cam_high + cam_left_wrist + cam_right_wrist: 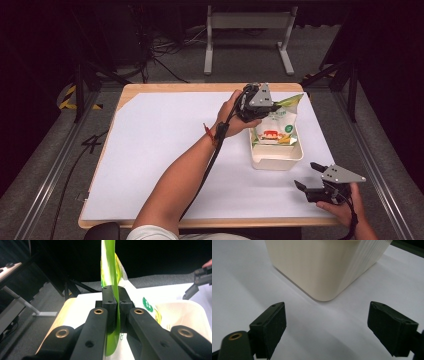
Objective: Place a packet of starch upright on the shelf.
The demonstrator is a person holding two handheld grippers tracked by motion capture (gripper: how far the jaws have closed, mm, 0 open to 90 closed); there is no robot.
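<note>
A: Holding the green snack bag by its top edge, your left hand-held gripper has both jaws pressed together on the thin flat seal; you see this clearly in the left gripper view, where the green film stands between the jaws. The bag sits upright in the cream tub, which stands on the white tabletop.

B: And how will the bag behave, in your opinion?

A: I judge it is light and soft, filled mostly with air. The film looks smooth, so it may slip if you pinch only a small corner. The contents are probably fragile, so do not squeeze the belly of the bag. The sealed top strip is the good place; it is flat and a little stiffer.

B: What about your other hand?

A: Your right hand-held gripper rests low near the front edge of the tabletop, jaws wide apart and holding nothing. In the right gripper view it looks at a rounded corner of the tub, near but not touching.
</note>
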